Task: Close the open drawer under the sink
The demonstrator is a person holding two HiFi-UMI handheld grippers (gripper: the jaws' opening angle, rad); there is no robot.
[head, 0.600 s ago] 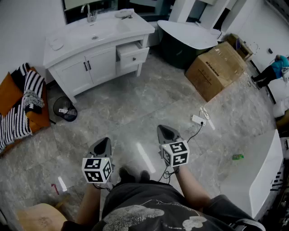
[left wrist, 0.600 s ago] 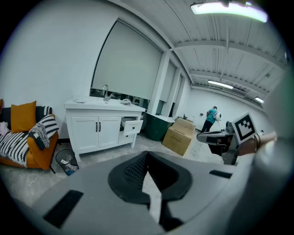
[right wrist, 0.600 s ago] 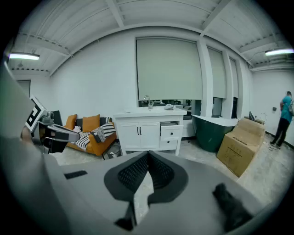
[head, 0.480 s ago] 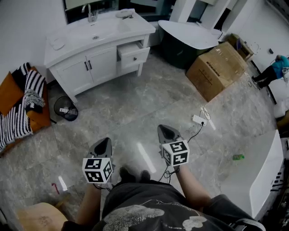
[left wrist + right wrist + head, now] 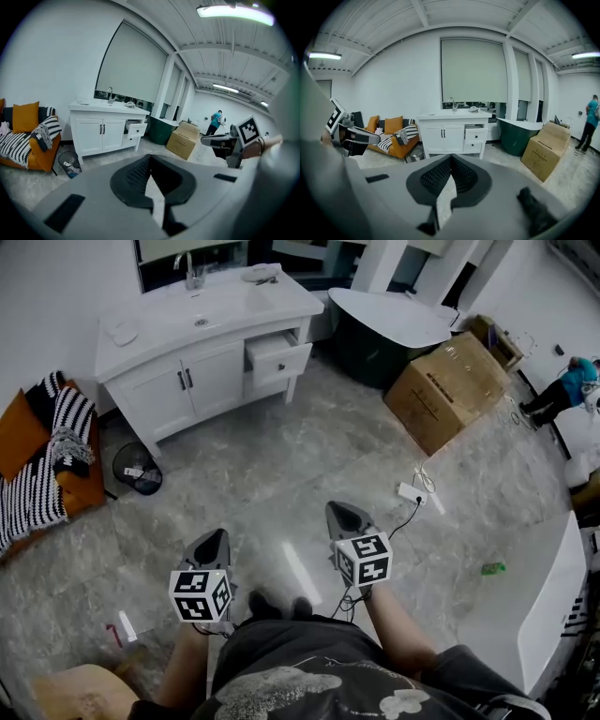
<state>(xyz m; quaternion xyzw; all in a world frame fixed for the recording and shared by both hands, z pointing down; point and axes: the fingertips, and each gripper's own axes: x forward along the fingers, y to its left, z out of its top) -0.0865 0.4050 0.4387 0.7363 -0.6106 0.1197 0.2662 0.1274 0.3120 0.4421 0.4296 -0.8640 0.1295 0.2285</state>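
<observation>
A white vanity with a sink (image 5: 202, 334) stands against the far wall, across the grey floor. Its upper right drawer (image 5: 279, 356) is pulled out; the same drawer (image 5: 136, 128) (image 5: 476, 134) shows in both gripper views. My left gripper (image 5: 215, 542) and right gripper (image 5: 344, 514) hang low in the head view, far short of the vanity. Both are shut with their tips together and nothing between them: left gripper (image 5: 150, 157), right gripper (image 5: 451, 156).
A dark green tub with a white rim (image 5: 389, 320) and a cardboard box (image 5: 450, 385) sit right of the vanity. A waste bin (image 5: 138, 468) and an orange sofa with striped blankets (image 5: 42, 456) are left. A power strip with cable (image 5: 412, 491) lies on the floor. A person (image 5: 567, 385) stands far right.
The view has shifted slightly; the vanity sits a touch higher in the frame. Both grippers keep the same pose and stay shut.
</observation>
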